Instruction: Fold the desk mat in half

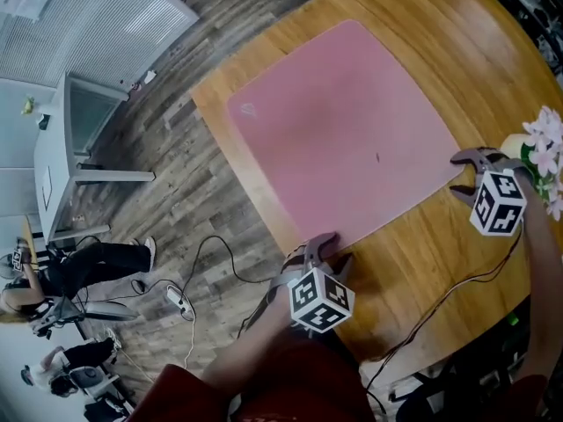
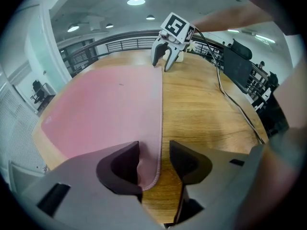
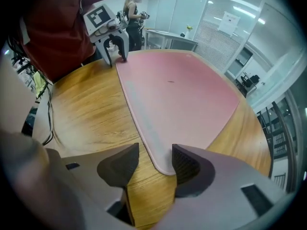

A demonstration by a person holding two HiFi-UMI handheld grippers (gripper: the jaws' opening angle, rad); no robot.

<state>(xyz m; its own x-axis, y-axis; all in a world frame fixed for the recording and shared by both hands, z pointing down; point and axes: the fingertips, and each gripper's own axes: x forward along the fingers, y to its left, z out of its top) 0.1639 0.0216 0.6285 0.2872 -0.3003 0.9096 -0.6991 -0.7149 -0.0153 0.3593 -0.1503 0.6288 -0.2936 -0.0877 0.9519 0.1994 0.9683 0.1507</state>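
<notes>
The pink desk mat lies flat and unfolded on the round wooden table. My left gripper is at the mat's near corner. In the left gripper view that stitched corner lies between the open jaws of the left gripper, close to the left one and clear of the right. My right gripper is at the mat's right corner. In the right gripper view the rounded corner sits between the open jaws of the right gripper, and neither pad presses on it.
Pink flowers stand at the table's right edge, close behind my right gripper. A dark cable runs across the table's near side. On the floor to the left are a grey side table and people.
</notes>
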